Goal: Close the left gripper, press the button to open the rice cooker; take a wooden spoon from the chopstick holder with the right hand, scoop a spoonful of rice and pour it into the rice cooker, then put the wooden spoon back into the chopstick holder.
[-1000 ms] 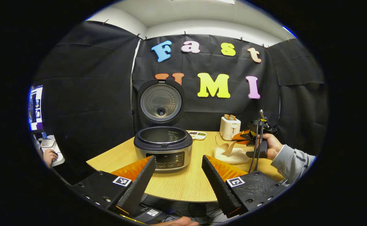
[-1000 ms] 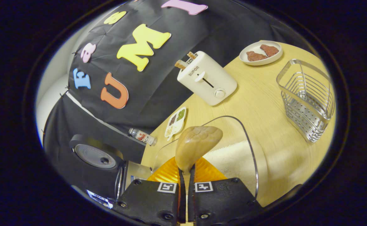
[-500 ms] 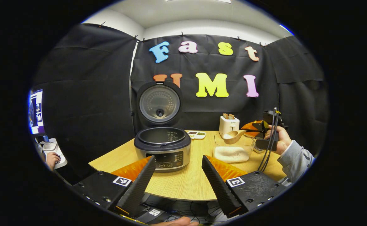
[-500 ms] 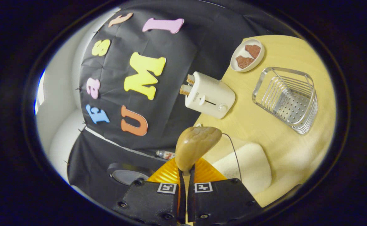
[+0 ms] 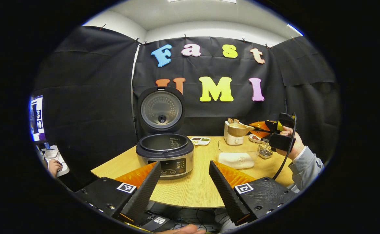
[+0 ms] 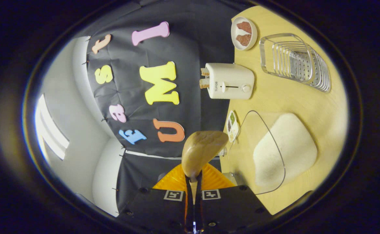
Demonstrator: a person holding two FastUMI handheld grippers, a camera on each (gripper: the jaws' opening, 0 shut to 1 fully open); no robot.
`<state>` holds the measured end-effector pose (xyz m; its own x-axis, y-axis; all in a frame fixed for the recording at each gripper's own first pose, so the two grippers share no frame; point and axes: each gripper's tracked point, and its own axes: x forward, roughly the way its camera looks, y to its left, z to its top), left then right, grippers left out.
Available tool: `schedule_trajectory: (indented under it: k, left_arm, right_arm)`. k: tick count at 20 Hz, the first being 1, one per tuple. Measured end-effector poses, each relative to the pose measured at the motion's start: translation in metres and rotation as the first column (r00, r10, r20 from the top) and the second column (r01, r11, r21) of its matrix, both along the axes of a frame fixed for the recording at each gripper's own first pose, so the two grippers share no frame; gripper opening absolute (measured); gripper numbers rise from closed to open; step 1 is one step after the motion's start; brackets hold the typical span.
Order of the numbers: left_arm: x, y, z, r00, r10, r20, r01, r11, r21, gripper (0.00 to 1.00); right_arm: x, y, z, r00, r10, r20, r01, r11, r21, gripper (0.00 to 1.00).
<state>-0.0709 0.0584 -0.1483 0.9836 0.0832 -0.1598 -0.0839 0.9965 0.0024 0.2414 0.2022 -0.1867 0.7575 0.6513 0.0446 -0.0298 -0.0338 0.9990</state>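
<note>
**Spoon lifted out of the rice, not yet carried to the cooker**

Right gripper (image 6: 193, 177): pressed together on the thin handle of the wooden spoon (image 6: 203, 149), both fingers pinching it. A second ago dipped low into the clear rice container (image 6: 284, 151); now raised above it and held almost level in the left gripper view, with the spoon bowl ahead of the fingertips and in front of the toaster (image 5: 233, 136). Also rolled since then, so that in the right gripper view the table (image 6: 307, 100) stands at the right side. Cannot tell whether rice sits in the bowl: the hollow side is not seen clearly.

Left gripper (image 5: 184, 165): spread wide, holding nothing, drawn back a little from the rice cooker (image 5: 164, 153) just ahead of its tips. Lid (image 5: 160, 110) up, pot open, so the button step looks finished.

Farther from the right gripper, beyond the rice container: wire chopstick holder (image 6: 295, 60), without the spoon.

Meaning for the task, as a judgement: scoop made, carry to the cooker next. Keep the spoon level on the way, tip only over the open pot, then return it to the holder.
</note>
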Motion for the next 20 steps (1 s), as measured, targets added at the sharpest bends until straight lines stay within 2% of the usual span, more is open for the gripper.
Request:
schedule_trajectory:
  k: [6,11,14,18,20]
  left_arm:
    - [-0.016,0.017,0.006,1.0,0.011,0.023,-0.01,1.0,-0.02,0.94]
    - [-0.03,0.035,0.009,0.999,0.028,0.04,-0.028,0.999,-0.017,0.94]
    - [-0.039,0.046,0.007,0.998,0.044,0.04,-0.043,0.999,-0.024,0.94]
    - [-0.048,0.058,0.0,0.998,0.053,0.043,-0.052,0.998,-0.037,0.94]
    - [-0.053,0.061,-0.003,0.998,0.05,0.045,-0.049,0.998,-0.032,0.94]
  right_arm:
    - [-0.014,0.052,0.031,0.996,0.073,0.044,-0.066,0.988,-0.139,0.07]
    - [-0.019,0.122,0.054,0.986,0.145,0.086,-0.116,0.953,-0.279,0.07]
    - [-0.019,0.174,0.053,0.977,0.188,0.101,-0.134,0.91,-0.393,0.07]
    - [-0.019,0.243,0.05,0.96,0.256,0.118,-0.151,0.82,-0.552,0.07]
    - [-0.017,0.269,0.052,0.948,0.279,0.151,-0.13,0.776,-0.617,0.07]
